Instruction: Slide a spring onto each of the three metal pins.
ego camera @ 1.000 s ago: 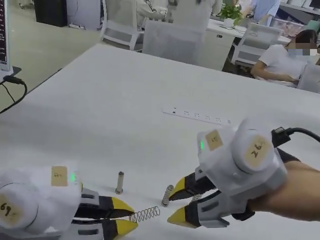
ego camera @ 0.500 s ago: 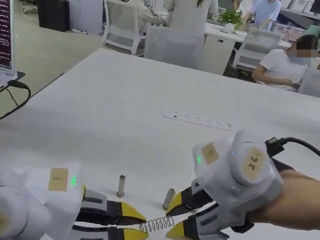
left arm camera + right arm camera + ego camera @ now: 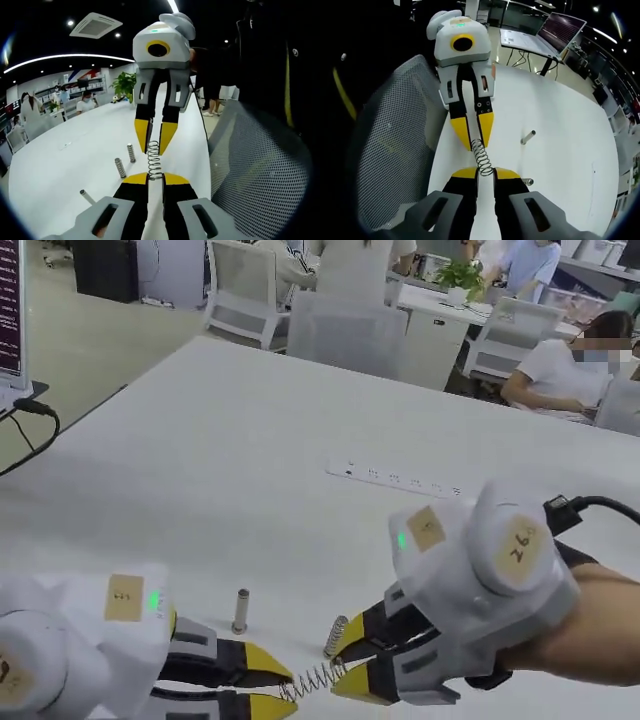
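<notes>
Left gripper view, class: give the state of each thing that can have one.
left gripper: shut on spring, near end
right gripper: shut on spring, far end
spring: held between both grippers
nearer sprung pin: standing, spring on
farther sprung pin: standing, spring on
bare pin: standing, no spring

The right tool [image 3: 486, 174] pinches the near end of a coil spring [image 3: 481, 157] between its yellow tips. The left tool [image 3: 475, 144] faces it and grips the far end, holding the spring off the white table [image 3: 560, 120]. A bare metal pin [image 3: 528, 137] sits on the table, apart from the spring.
</notes>
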A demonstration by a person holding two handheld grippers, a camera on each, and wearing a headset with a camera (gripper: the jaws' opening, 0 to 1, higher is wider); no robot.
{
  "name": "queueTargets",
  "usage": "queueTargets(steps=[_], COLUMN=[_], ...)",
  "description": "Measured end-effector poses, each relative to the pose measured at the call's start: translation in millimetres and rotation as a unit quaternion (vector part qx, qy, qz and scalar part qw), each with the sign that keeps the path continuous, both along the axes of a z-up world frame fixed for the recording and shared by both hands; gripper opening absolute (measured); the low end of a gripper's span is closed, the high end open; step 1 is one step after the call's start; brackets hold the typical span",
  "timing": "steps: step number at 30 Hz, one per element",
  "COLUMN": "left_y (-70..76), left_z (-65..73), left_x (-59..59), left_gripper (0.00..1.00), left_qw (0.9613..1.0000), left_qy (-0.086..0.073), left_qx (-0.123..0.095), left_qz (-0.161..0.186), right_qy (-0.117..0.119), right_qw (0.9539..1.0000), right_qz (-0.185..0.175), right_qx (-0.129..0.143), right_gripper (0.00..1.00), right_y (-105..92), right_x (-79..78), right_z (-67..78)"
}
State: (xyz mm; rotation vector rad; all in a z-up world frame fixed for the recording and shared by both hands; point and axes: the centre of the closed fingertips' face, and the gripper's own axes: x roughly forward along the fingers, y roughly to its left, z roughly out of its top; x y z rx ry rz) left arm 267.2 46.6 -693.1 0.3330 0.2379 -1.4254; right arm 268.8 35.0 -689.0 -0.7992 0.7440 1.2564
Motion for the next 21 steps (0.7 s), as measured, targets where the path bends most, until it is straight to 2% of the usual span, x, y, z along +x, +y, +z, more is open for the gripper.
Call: queueTargets(steps=[5,15,21], left_y=[0.0,-3.6,-3.7], left_z=[-4.0,-7.8,-7.8], left_x=[2.6,5.8,7.8], left_gripper=[0.02,0.02,0.02], left_qw=[1.0,0.9999,0.9999], left_qy=[-0.002,-0.003,-0.002], left_qx=[0.006,0.008,0.007], left_qz=[0.004,0.008,0.012], right_qy=[0.001,-0.006,-0.002], right_qw=[1.0,0.9996,0.9994], right_qz=[0.006,0.028,0.034], right_qx=[0.007,-0.004,-0.009], right_gripper=[0.09,0.09,0.09], right_y=[6.3,16.1,18.9], right_x=[-1.5,-2.2,0.5], right_z=[6.1,11.2,9.8])
